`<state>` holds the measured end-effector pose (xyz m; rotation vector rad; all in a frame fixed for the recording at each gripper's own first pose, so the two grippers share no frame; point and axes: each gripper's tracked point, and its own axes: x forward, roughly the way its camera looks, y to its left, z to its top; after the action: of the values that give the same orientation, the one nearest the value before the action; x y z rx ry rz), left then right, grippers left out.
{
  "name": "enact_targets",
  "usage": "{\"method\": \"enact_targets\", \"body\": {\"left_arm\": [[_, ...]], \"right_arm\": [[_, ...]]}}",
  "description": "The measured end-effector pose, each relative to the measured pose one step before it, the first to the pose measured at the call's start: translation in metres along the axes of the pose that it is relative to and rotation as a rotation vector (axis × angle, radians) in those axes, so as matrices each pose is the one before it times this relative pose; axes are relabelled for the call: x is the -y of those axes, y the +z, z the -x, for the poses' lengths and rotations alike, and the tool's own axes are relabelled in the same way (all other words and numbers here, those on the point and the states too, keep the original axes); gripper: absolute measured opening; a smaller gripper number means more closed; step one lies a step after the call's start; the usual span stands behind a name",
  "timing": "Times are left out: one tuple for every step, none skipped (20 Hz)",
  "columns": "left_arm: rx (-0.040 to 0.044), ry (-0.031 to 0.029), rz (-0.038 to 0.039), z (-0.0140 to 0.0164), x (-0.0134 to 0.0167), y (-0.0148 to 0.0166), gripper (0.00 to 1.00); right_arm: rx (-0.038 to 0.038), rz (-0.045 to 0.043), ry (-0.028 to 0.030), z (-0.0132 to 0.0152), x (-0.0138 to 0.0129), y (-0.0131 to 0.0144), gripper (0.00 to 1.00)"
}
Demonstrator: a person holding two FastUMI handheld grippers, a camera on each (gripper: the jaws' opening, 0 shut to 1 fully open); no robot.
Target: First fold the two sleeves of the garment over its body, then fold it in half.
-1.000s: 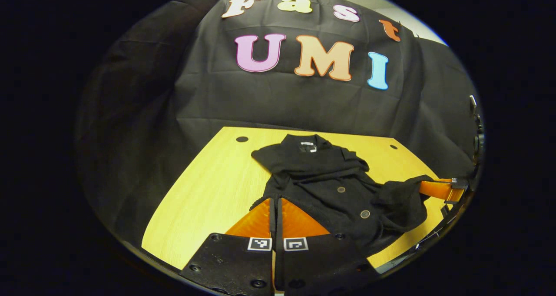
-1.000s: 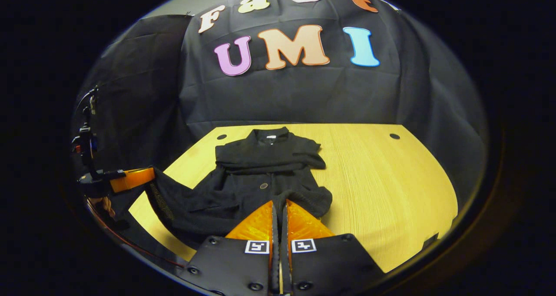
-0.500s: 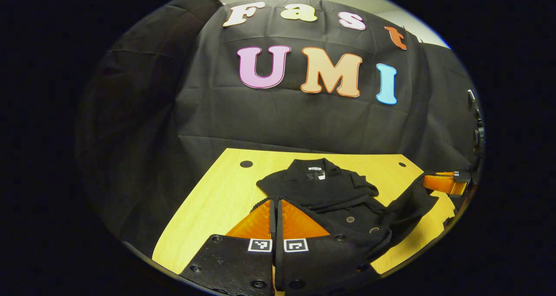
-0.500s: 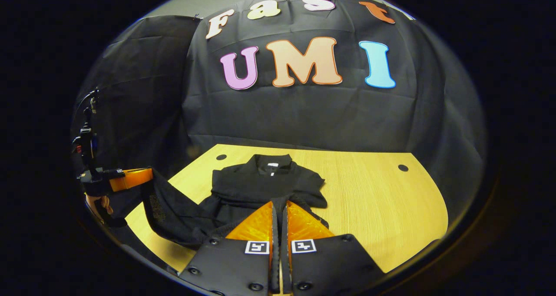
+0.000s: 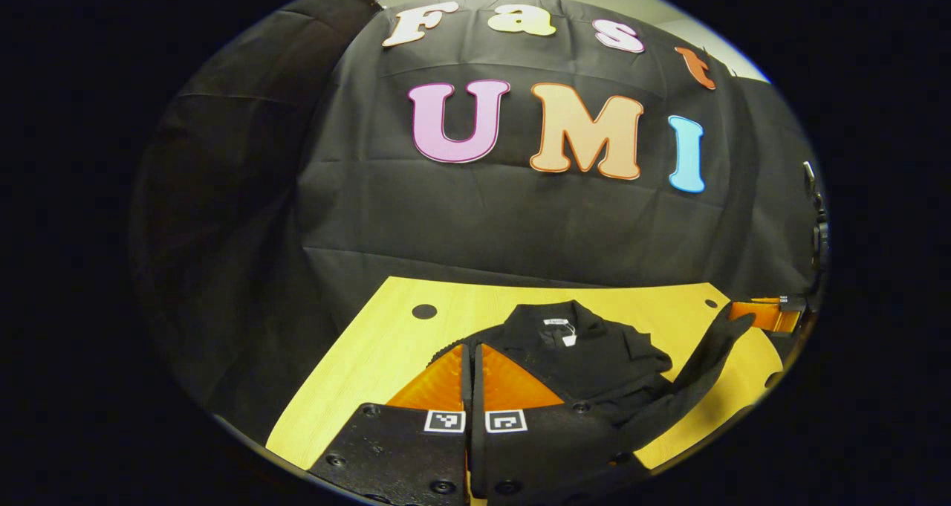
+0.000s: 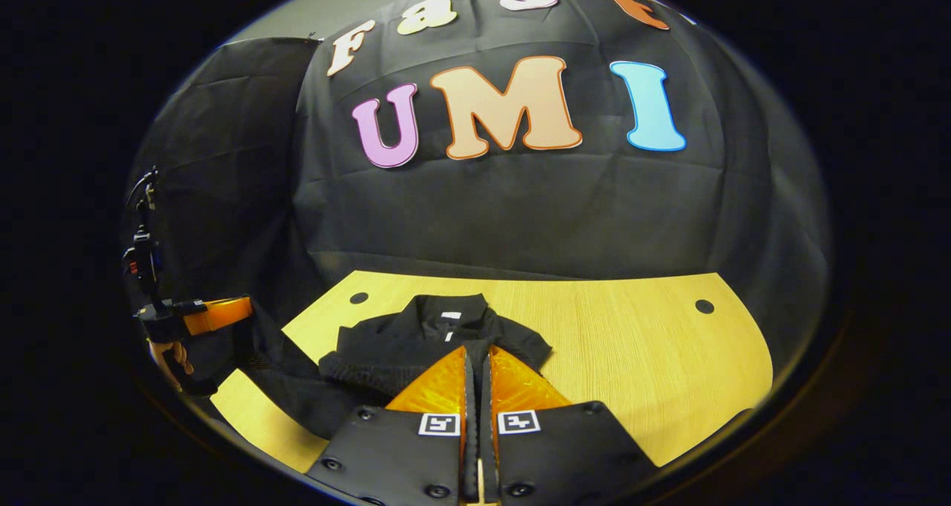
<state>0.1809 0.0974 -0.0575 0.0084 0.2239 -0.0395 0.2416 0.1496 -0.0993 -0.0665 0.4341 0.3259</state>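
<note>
The garment, a black buttoned top with a collar, lies on a yellow wood-grain table toward its far edge, collar pointing at the booth's black cloth wall. A white neck label shows inside the collar. Both sleeves lie crossed over the chest. The lower part of the garment is raised off the surface and slopes up toward the near edge.

Left gripper: fingers drawn together with only a thin line between them, black fabric bunched at and around the tips. The hem corner appears clamped there, though the contact point itself is hidden by the fingers. In the right gripper view the same tool appears at the table's left edge, with a band of cloth hanging from it and a hand beneath it.

Right gripper: fingers likewise closed to a narrow slit, tips buried in the fabric below the collar. In the left gripper view it sits at the table's right edge with a taut strip of hem running from it down to the garment.

Surroundings: three round dark holes are visible in the tabletop, two near the far corners. The raised cloth and both sets of fingers block the garment's lower front and buttons.
</note>
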Motion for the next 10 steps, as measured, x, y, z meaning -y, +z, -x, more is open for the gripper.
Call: {"method": "enact_targets", "body": {"left_arm": [[0.00843, 0.01897, 0.01539, -0.01037, -0.00204, 0.0039, 0.0], [0.00167, 0.00986, 0.01326, -0.00965, 0.00063, 0.00145, 0.0], [-0.00113, 0.00998, 0.00635, -0.00949, 0.0014, 0.00142, 0.0], [-0.00361, 0.00878, -0.00179, -0.00912, 0.00038, -0.0007, 0.0], [-0.00276, 0.00964, -0.00479, -0.01052, 0.00115, 0.00085, 0.0], [-0.00683, 0.00588, -0.00521, -0.01005, 0.00082, -0.00144, 0.0], [-0.0051, 0.0093, -0.00294, -0.01009, 0.0006, -0.0005, 0.0], [-0.00605, 0.00671, 0.00198, -0.00954, 0.00038, -0.0007, 0.0], [-0.00686, 0.00739, 0.00342, -0.01045, 0.00051, -0.0013, 0.0], [-0.0087, 0.00602, 0.00122, -0.01034, 0.00115, -0.00211, 0.0]], "right_arm": [[-0.00575, -0.00157, 0.0044, -0.011, 0.00402, 0.00305, 0.04], [-0.00455, 0.00044, 0.00321, -0.01114, 0.00369, 0.00412, 0.04], [-0.00778, 0.00077, 0.00205, -0.01045, 0.00436, 0.00352, 0.04], [-0.00572, -0.00073, 0.00154, -0.01181, 0.00374, 0.00309, 0.04], [-0.00449, -0.00589, -0.0003, -0.01264, 0.00314, 0.0027, 0.04], [-0.00604, -0.0121, 0.001, -0.01311, 0.00209, 0.00226, 0.04], [-0.00723, -0.01041, 0.00373, -0.01224, 0.0024, 0.00102, 0.07], [-0.00433, -0.00682, -0.00074, -0.01155, 0.00294, 0.00229, 0.04], [-0.00746, -0.0056, -0.00191, -0.01191, 0.00441, 0.00072, 0.04], [-0.0079, -0.00653, 0.00086, -0.01071, 0.00361, 0.00021, 0.04]]}}
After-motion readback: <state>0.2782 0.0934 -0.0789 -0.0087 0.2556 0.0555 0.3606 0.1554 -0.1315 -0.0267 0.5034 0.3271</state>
